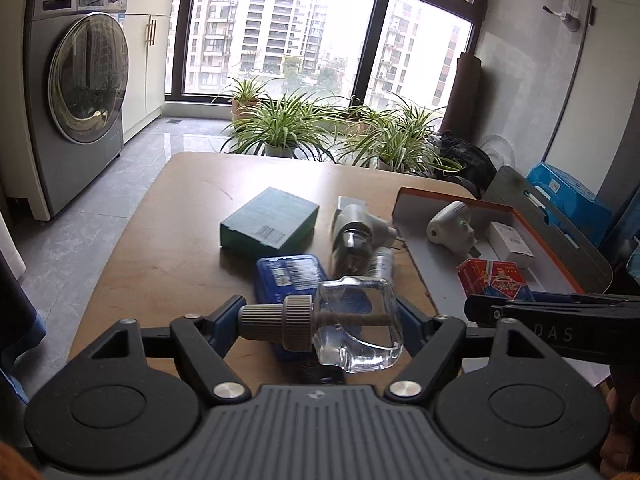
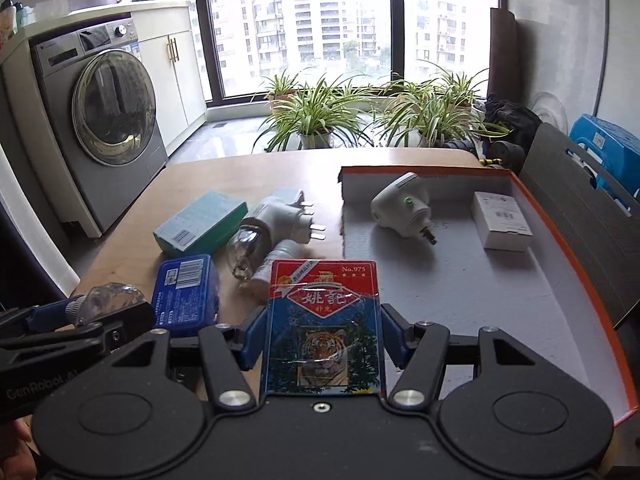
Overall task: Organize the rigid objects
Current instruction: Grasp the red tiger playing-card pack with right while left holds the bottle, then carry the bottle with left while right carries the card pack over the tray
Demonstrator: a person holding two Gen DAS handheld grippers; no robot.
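**newbie_umi:** Both hands are full now. The left gripper (image 1: pixel 320 322) is pinching the clear refill bottle (image 1: pixel 356 328) sideways, cap against one pad, glass against the other. The right gripper (image 2: pixel 323 336) is clamped on the tiger card pack (image 2: pixel 322 328) by its long edges. Both are up off the table (image 1: pixel 160 248). Any tips for the drop?

**tray_guy:** Looks like everything's headed for the orange-rimmed box (image 2: pixel 560 240). I'd do the cards first since that hand's closest. Aim for the bare foam near you, clear of the white plug-in heater (image 2: pixel 402 208) and the small white carton (image 2: pixel 502 220). Go low before letting go. The bottle is round-ish glass, so I'd lay it flat or it'll probably roll.
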